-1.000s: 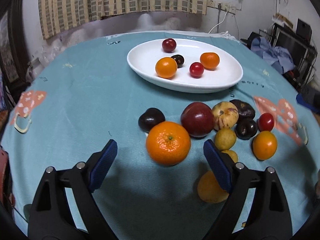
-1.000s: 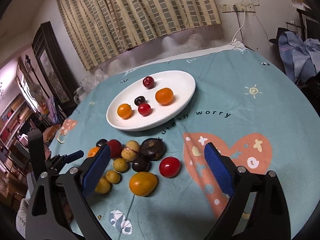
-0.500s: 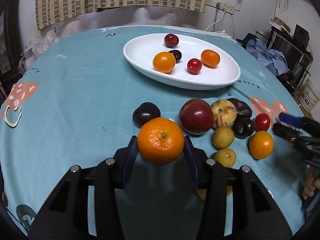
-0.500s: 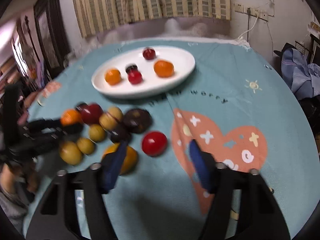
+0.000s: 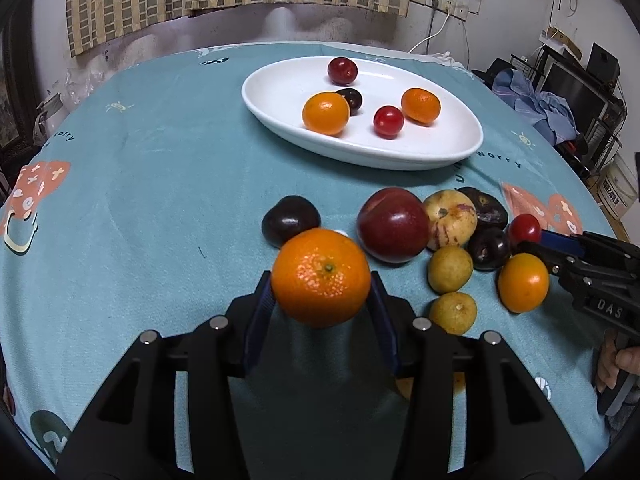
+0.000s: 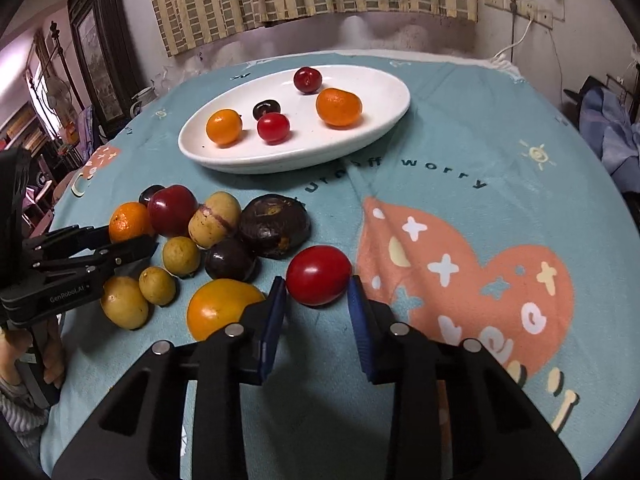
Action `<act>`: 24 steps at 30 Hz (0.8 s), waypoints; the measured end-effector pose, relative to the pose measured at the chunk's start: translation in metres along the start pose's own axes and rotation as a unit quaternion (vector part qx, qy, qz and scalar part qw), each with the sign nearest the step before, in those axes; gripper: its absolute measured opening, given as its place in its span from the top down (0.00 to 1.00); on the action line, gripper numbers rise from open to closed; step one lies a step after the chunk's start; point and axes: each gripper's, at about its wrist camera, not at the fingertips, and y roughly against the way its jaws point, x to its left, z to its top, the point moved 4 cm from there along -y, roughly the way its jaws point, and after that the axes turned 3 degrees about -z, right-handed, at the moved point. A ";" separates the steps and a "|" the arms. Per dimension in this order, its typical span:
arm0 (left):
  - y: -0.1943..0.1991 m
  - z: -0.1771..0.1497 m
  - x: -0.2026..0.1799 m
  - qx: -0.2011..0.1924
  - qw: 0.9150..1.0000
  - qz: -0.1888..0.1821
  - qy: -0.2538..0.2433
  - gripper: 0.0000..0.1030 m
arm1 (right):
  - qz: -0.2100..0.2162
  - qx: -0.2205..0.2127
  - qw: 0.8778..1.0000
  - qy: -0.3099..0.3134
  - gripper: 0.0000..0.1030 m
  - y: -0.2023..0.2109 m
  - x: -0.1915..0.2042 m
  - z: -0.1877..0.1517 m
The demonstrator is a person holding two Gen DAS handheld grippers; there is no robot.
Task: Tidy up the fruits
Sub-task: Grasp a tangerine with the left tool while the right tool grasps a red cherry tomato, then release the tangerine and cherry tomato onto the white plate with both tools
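My left gripper (image 5: 322, 294) is shut on a large orange mandarin (image 5: 321, 277), lifted a little above the teal tablecloth; it also shows in the right wrist view (image 6: 127, 222). My right gripper (image 6: 317, 294) has its blue pads on both sides of a red tomato (image 6: 318, 274) that rests on the cloth. A white oval plate (image 5: 280, 92) at the back holds several small fruits; it also shows in the right wrist view (image 6: 384, 92). Loose fruits lie in a cluster, among them a red plum (image 5: 393, 224) and a dark plum (image 5: 290, 220).
The round table has a teal cloth (image 5: 140, 184) with an orange heart print (image 6: 460, 272). A yellow-orange fruit (image 6: 220, 308) lies just left of my right gripper. Curtains and clutter stand behind the table. Clothes lie on a chair (image 5: 540, 108) at the right.
My left gripper closed on the mandarin and raised it slightly. My right gripper moved down to the red tomato and narrowed around it.
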 end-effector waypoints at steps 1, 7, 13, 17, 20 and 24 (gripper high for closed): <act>0.000 0.000 0.000 0.000 1.000 0.000 0.000 0.54 | 0.005 -0.001 1.000 -0.007 0.67 -0.001 -0.001 0.002; 0.000 0.000 0.000 0.000 1.000 -0.004 0.004 0.53 | 0.017 0.000 1.000 -0.018 0.67 -0.005 -0.001 0.008; 0.001 0.000 0.002 -0.004 1.000 -0.009 0.009 0.53 | 0.014 -0.013 1.000 -0.019 0.70 -0.001 -0.002 0.009; 0.006 0.001 0.002 -0.015 1.000 -0.009 0.009 0.54 | 0.005 -0.025 1.000 -0.008 0.70 0.004 0.000 0.008; 0.009 0.002 0.002 -0.021 1.000 -0.010 0.008 0.54 | 0.004 -0.029 1.000 -0.011 0.70 0.005 -0.001 0.008; 0.022 0.007 0.002 -0.046 0.999 -0.017 0.007 0.54 | 0.001 -0.053 0.998 -0.015 0.70 0.017 -0.004 0.010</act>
